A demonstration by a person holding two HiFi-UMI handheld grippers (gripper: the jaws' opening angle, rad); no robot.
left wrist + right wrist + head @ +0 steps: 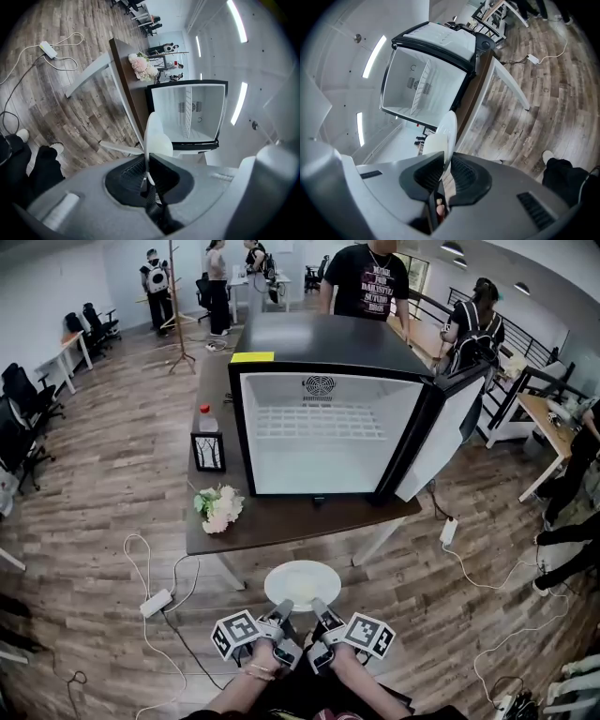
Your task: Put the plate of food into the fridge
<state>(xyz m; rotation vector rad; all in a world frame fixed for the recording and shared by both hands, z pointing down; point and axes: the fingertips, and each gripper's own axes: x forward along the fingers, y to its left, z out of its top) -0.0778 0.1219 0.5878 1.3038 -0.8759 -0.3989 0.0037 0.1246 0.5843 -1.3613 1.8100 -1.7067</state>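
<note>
Both my claws are clamped on the same thing. The left claw (149, 161) has its jaws pinched nearly together on the near-left edge of the white plate (302, 583). The right claw (444, 164) is doing the same on the near-right edge, with the rim wedged between its pads. So the plate sticks out just past both sets of fingertips, on the far side of them. It's held about level between the two claws, which sit side by side and close together. There's something pale on the plate, but I honestly can't tell what it is.

The plate is out over the wood floor (103, 484), just short of the near edge of the brown table (281, 521), not touching it. Further out, the black fridge (323, 418) stands on that table, straight ahead. Its door (448, 432) is swung open to the right, and the inside is white with a wire shelf (317, 423) across it. Left of the fridge are a bunch of flowers (219, 507), a small picture frame (207, 451) and a bottle (207, 418) behind that. A white power strip (156, 602) lies on the floor to my left.
</note>
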